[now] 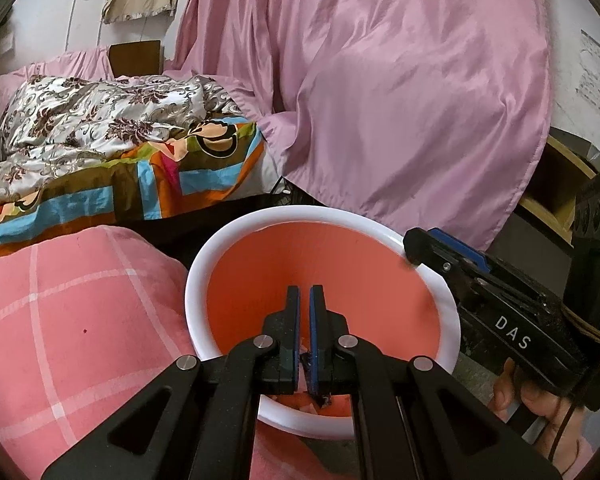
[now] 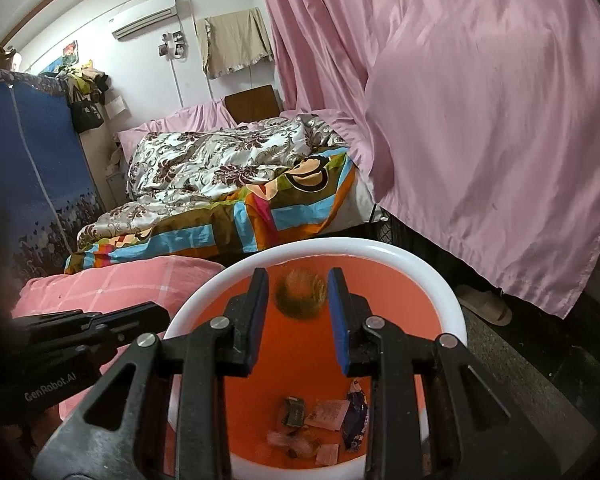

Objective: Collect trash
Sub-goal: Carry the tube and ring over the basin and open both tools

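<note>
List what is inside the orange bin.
In the bin: a blurred brownish ball between the open right gripper fingers, apparently falling; at the bottom, a dark wrapper, a small box and paper scraps. The gripper covers the rest.

Even, soft indoor light, moderately bright. Strong fisheye bending with dark vignette at corners. Brownish round object (image 2: 301, 295) between the right tool's fingers is motion-blurred; pink curtain (image 2: 480, 120) shows mild sheen.
</note>
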